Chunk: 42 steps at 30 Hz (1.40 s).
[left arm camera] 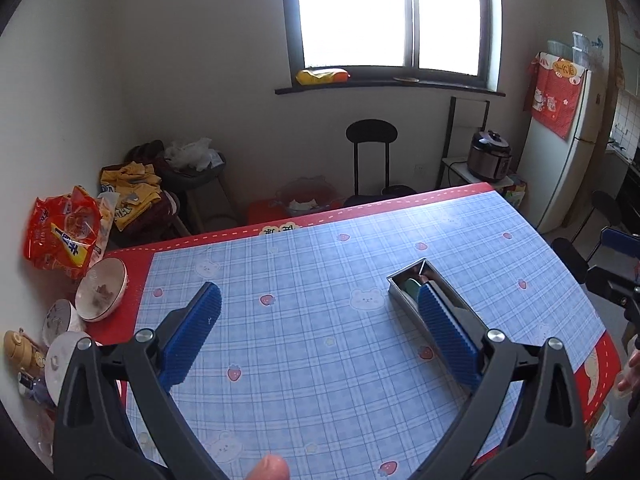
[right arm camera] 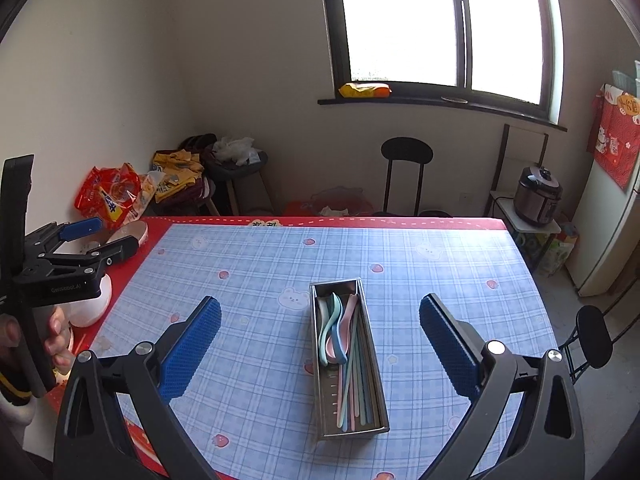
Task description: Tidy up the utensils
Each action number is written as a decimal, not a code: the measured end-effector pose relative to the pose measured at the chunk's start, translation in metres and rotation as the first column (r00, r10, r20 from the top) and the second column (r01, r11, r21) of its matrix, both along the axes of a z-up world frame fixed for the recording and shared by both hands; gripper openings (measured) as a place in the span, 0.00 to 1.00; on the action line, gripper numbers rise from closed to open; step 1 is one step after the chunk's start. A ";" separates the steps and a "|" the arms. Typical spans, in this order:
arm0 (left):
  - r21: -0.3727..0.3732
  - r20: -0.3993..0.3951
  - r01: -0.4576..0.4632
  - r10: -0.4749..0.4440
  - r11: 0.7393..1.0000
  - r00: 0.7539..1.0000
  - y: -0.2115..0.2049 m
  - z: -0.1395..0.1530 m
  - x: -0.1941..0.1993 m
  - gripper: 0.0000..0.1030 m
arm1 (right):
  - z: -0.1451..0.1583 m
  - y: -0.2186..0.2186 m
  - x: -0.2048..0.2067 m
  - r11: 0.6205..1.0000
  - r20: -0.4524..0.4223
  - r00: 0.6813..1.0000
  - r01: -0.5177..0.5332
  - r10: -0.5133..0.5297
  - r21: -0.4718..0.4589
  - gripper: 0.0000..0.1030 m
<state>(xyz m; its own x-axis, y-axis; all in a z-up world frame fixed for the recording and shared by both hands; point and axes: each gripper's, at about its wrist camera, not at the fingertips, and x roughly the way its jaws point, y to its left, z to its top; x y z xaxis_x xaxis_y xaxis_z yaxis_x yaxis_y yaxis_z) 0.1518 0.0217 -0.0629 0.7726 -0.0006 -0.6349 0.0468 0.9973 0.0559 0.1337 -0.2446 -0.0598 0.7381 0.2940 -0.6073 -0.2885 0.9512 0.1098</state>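
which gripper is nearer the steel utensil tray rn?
Right, as far as the views show. The right gripper hangs above the rectangular steel utensil tray, centred on it. The left gripper is off to the tray's left.

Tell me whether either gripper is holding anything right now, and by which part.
Nothing is held. The left gripper and right gripper both stand wide open and empty above the table. The spoons and chopsticks lie in the metal tray.
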 end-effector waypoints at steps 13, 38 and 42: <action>-0.019 0.042 -0.033 0.034 0.999 0.999 0.007 0.008 -0.083 0.94 | 0.013 -0.001 -0.071 0.994 0.056 0.993 0.104 -0.107 0.045 0.95; -0.030 0.066 -0.005 0.007 1.000 0.998 -0.001 0.004 -0.089 0.94 | 0.006 0.006 -0.082 0.987 0.056 0.985 0.162 -0.161 -0.017 0.95; -0.008 0.068 0.002 -0.001 1.000 0.998 -0.004 0.002 -0.089 0.94 | 0.005 0.006 -0.082 0.984 0.053 0.984 0.173 -0.171 -0.034 0.94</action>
